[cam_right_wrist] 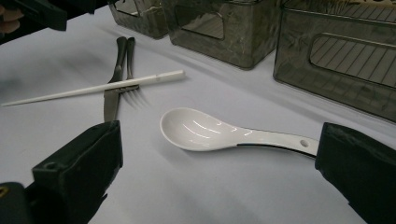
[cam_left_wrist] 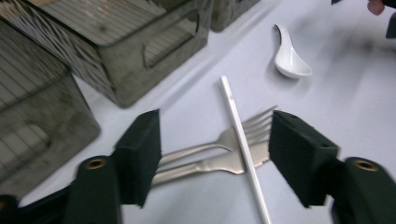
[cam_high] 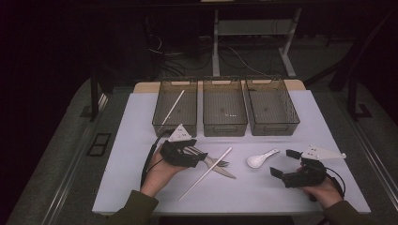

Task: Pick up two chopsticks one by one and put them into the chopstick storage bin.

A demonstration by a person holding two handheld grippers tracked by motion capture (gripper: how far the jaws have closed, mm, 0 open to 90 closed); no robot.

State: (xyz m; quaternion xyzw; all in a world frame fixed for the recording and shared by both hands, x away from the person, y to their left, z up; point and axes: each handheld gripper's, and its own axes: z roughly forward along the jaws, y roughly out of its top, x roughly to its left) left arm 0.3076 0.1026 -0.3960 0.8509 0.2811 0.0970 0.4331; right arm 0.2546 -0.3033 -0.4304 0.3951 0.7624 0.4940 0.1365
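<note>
Fork (cam_left_wrist: 233, 137) tines toward spoon (cam_left_wrist: 290, 56), chopstick (cam_left_wrist: 243, 144) across

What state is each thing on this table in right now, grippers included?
Left gripper: open, jaws either side of the fork and knife.
Right gripper: open, empty, spoon lying between its jaws.
Spoon: lying bowl-up on the table.
Chopstick: lying across the fork and knife.
Fork: flat on the table.
Knife: flat beside the fork.
Left bin: holds one chopstick.
</note>
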